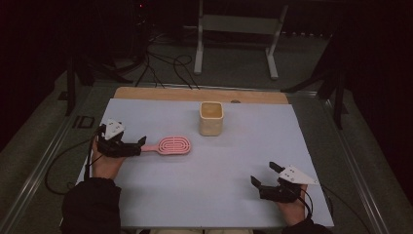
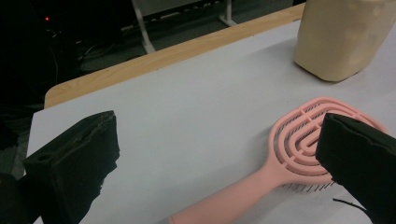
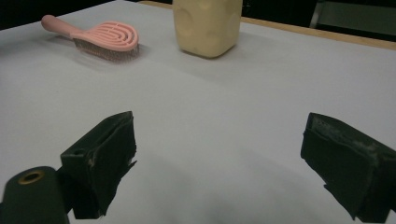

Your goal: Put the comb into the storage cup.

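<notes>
Dark room, white-covered bench (image 1: 204, 195) w/ wood strip along far edge. Pink hairbrush (image 1: 170, 145) lies flat, left-centre of bench, bristles down, handle pointing at left gripper (image 1: 138, 145). Left jaws wide apart, handle end just beside/between the tips; contact hard to tell. Cream cup (image 1: 211, 119) stands upright beyond brush head, near but apart. Right gripper (image 1: 263, 176) sits near front right of bench, jaws wide, holding nothing, well apart from brush & cup.
</notes>
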Demonstrator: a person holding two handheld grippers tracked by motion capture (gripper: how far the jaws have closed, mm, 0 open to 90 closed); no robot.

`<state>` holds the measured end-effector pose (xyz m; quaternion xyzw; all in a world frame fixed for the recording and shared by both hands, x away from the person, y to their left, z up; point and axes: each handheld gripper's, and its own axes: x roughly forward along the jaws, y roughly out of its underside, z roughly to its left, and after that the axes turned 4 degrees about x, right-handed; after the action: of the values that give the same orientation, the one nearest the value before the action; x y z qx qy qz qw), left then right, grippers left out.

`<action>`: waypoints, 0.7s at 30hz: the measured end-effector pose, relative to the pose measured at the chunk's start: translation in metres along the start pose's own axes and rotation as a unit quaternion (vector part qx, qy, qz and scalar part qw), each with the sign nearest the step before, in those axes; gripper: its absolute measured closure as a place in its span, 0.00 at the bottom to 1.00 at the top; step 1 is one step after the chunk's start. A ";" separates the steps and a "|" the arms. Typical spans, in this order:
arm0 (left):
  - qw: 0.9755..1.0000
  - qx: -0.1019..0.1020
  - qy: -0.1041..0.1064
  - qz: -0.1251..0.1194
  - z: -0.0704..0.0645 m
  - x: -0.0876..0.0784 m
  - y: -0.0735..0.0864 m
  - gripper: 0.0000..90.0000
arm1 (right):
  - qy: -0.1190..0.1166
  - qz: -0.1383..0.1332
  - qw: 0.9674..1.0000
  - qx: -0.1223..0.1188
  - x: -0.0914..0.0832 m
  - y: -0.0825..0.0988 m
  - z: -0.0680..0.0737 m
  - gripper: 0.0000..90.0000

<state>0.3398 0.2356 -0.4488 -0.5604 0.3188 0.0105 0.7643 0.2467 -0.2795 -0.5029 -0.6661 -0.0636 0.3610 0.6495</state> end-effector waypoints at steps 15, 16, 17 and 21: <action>1.000 -0.002 0.002 0.009 0.000 0.008 0.002 0.00 | -0.004 0.006 1.000 -0.003 0.002 0.000 0.000 0.11; 1.000 -0.002 0.003 0.009 0.001 0.008 0.002 0.00 | -0.004 0.006 1.000 -0.004 0.002 0.001 0.000 0.11; 1.000 -0.003 0.002 0.011 0.001 0.009 0.002 0.00 | -0.004 0.006 1.000 -0.004 0.002 0.001 0.000 0.11; 1.000 -0.004 0.001 0.017 0.003 0.011 0.003 0.00 | -0.005 0.006 1.000 -0.004 0.002 0.001 0.000 0.11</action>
<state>0.3490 0.2351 -0.4566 -0.5582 0.3286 0.0243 0.7615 0.2477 -0.2782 -0.5042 -0.6672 -0.0639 0.3679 0.6445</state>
